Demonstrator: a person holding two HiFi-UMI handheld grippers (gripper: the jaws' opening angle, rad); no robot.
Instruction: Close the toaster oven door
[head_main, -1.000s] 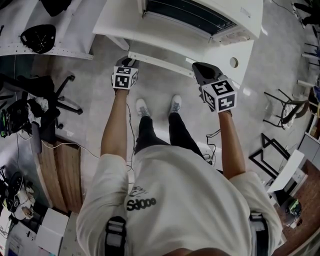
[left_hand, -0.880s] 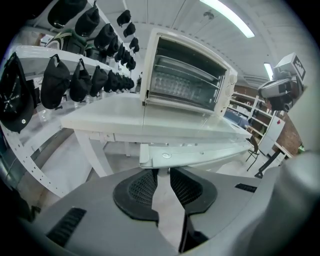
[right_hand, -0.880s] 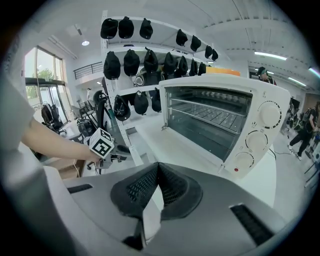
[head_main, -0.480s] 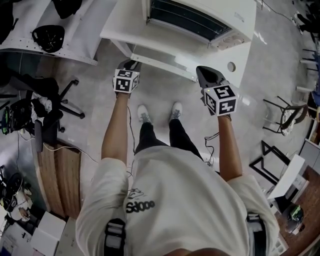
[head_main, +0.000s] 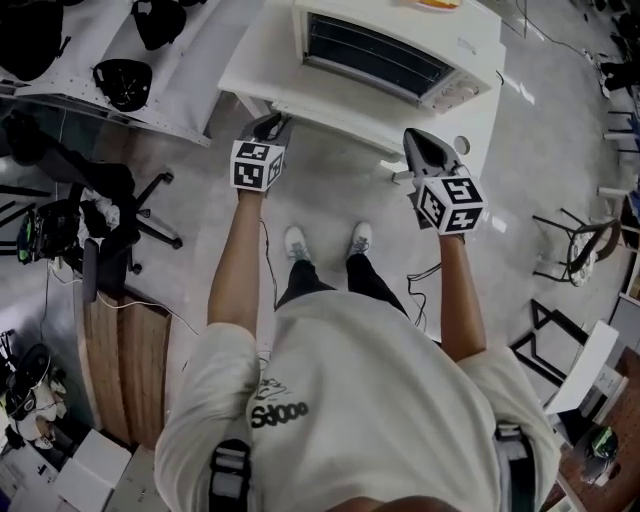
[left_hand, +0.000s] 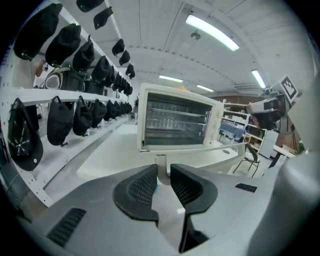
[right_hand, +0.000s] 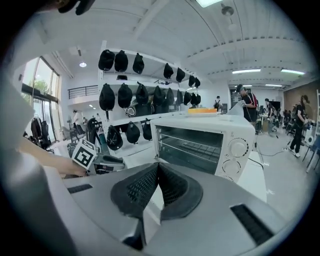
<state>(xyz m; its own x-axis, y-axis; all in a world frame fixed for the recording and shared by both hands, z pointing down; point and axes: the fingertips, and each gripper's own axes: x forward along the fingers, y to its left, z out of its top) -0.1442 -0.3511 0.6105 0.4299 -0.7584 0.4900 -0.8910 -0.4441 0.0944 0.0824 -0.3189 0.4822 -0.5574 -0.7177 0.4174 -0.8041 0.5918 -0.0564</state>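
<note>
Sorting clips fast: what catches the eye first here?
An open white oven on a white table, top centre of the head view. At its front the left tongs, which have just been closing, grip the handle; the right tongs are shut. Rows of black caps hang to its left.

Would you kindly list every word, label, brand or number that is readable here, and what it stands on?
None reads with certainty.
Shirt print: a short word under a logo, upside down, not surely legible.
Left gripper cube and right gripper cube: black-and-white square patterns, no letters.
Toaster oven dials: markings too small to read.
</note>
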